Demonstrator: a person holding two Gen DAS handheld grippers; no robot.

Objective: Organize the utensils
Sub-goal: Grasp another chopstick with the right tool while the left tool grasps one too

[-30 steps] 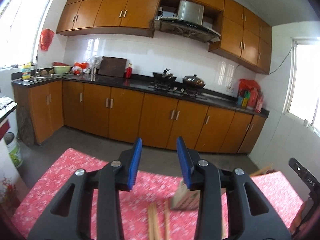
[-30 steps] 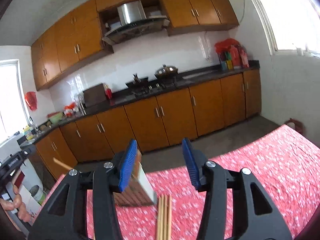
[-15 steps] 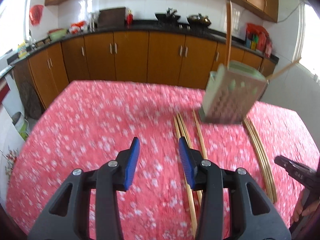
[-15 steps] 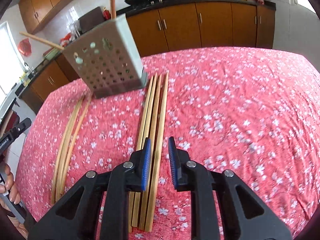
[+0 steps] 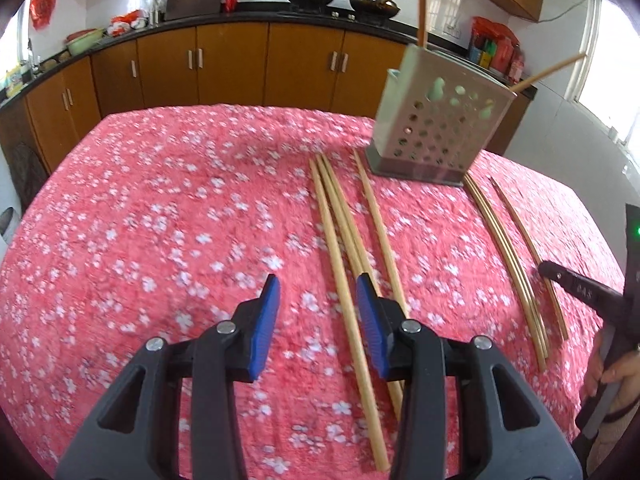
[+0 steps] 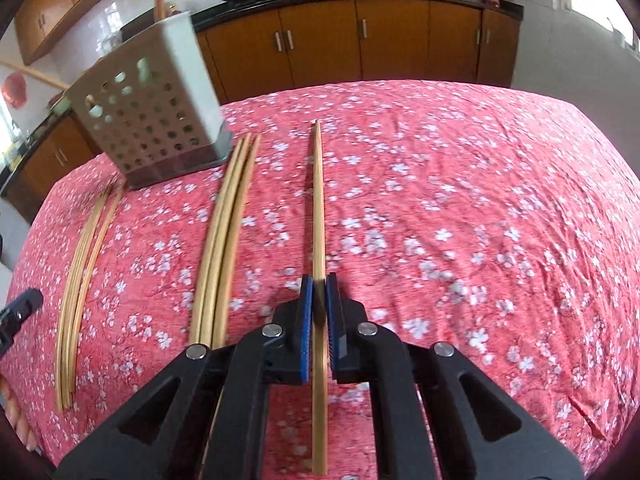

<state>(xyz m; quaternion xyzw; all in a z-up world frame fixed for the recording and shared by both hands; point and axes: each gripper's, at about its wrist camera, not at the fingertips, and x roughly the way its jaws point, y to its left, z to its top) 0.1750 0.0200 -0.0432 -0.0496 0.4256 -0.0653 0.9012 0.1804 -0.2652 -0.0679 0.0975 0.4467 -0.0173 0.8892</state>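
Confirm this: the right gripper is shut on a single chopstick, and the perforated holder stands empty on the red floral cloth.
Not empty. The right wrist view shows the perforated holder with chopsticks already sticking out of its top. The rest holds: the right gripper is shut on a single chopstick over the red floral cloth.

Right tongs [image 6: 319, 280] clamped tight; left tongs [image 5: 318, 284] parted, both angled downward.

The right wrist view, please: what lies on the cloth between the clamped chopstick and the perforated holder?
A bundle of chopsticks lies between the chopstick in the right gripper and the holder, seen in the right wrist view.
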